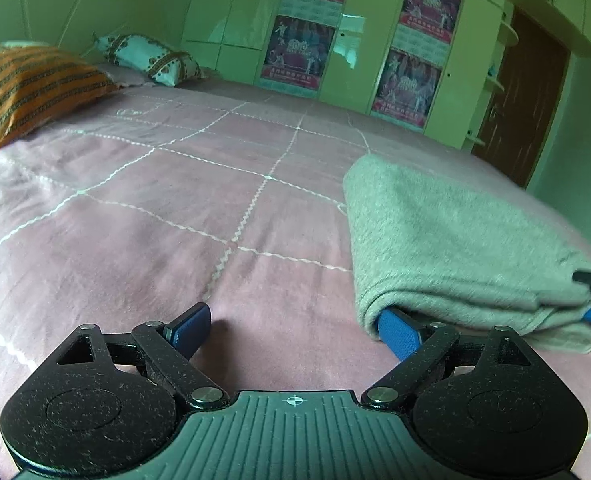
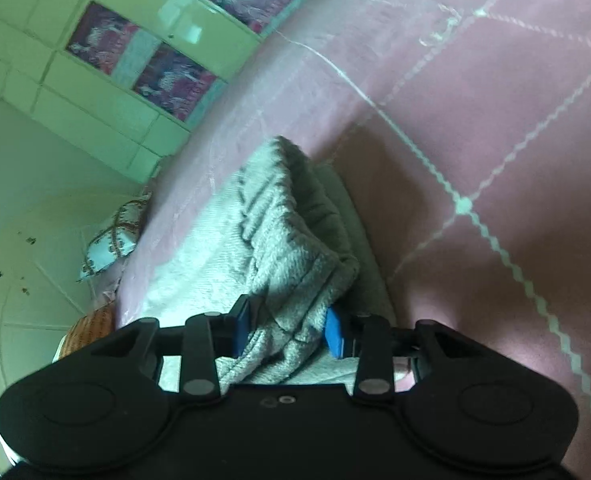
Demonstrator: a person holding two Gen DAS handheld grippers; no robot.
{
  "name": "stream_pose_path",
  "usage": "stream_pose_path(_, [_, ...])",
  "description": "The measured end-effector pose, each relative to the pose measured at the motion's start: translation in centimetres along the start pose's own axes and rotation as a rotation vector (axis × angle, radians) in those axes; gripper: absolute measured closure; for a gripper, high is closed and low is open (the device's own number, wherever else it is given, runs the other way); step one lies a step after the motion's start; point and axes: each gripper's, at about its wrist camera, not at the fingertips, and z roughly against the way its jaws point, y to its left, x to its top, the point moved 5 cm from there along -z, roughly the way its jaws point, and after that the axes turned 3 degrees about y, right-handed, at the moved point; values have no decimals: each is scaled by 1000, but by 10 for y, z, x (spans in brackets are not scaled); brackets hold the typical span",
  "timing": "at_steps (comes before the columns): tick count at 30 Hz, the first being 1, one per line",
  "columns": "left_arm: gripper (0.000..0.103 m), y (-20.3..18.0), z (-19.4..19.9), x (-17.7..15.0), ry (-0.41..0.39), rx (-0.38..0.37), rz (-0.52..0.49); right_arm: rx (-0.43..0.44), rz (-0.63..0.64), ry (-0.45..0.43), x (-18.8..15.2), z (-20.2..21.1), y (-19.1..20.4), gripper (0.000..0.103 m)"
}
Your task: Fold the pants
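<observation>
Mid-fold: right gripper (image 2: 287, 330) pinches the bunched grey pants (image 1: 447, 240) near the bedspread (image 1: 175, 200) edge; left gripper (image 1: 295, 330) spread wide, 1 finger under the fold. Next, probably lay flat.

You are working over a bed (image 1: 167, 208) covered by a pink quilted spread stitched with pale zigzag lines that cross in a wide grid. At its far end lie an orange striped pillow (image 1: 27, 88) and, beyond it near the wall, a white patterned pillow (image 1: 151, 58). On the spread near your right side lie the grey pants (image 1: 447, 240), folded into a thick bundle, with bare quilt between them and the pillows.
</observation>
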Motion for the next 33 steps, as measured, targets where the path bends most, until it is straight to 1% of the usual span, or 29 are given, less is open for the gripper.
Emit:
stream_pose_path(1, [13,3,2,1,4,-7,14,12,-17,16,1,2,-3,66])
stream_pose_path(3, [13,9,11,3,-7,1,57,40,-40,2,1,16,-11,65])
stream_pose_path(5, [13,13,19,7,-35,1,93,23,1,-46,7,31,-12,74])
stream_pose_path(6, [13,12,22,11,-52,7,97,19,27,-71,9,37,-10,76])
stream_pose_path(8, [13,5,18,21,-56,-2,74,31,93,-120,15,47,0,79])
stream_pose_path(9, [13,0,14,26,-54,-3,59,38,128,-128,17,47,6,80])
stream_pose_path(11, [13,-13,5,36,-43,-14,33,50,210,-124,19,39,29,80])
stream_pose_path(13, [13,-23,-6,40,-11,-22,11,43,313,-130,18,28,54,80])
stream_pose_path(14, [13,-26,-12,39,10,-15,1,32,361,-127,16,22,64,77])
stream_pose_path(16, [13,-29,-24,32,72,-7,-21,-13,446,-97,10,6,74,75])
stream_pose_path(17, [12,-27,-28,26,100,5,-31,-88,495,-57,5,-6,73,77])
stream_pose_path(18, [10,-24,-31,22,114,-8,-13,-187,525,-8,1,-19,66,80])
stream_pose_path(19, [8,-20,-31,19,121,-21,10,-240,531,32,-2,-28,55,87])
stream_pose_path(20, [8,-17,-30,17,120,-24,22,-231,531,24,-2,-28,49,89])
stream_pose_path(23, [7,-15,-26,17,114,-20,20,-195,534,25,1,-18,52,88])
stream_pose_path(24, [7,-14,-24,18,113,-19,25,-179,531,13,2,-12,55,86])
stream_pose_path(25, [7,-14,-23,19,112,-18,25,-155,530,-5,3,-5,58,78])
stream_pose_path(26, [7,-14,-21,21,109,-16,23,-135,539,-32,2,4,61,76])
stream_pose_path(27, [7,-15,-20,23,105,-13,22,-131,561,-59,2,10,65,74])
stream_pose_path(29, [7,-16,-19,26,106,-12,20,-113,581,-84,2,14,72,73])
stream_pose_path(33, [7,-15,-15,41,87,-15,-3,-99,543,-106,10,12,75,72])
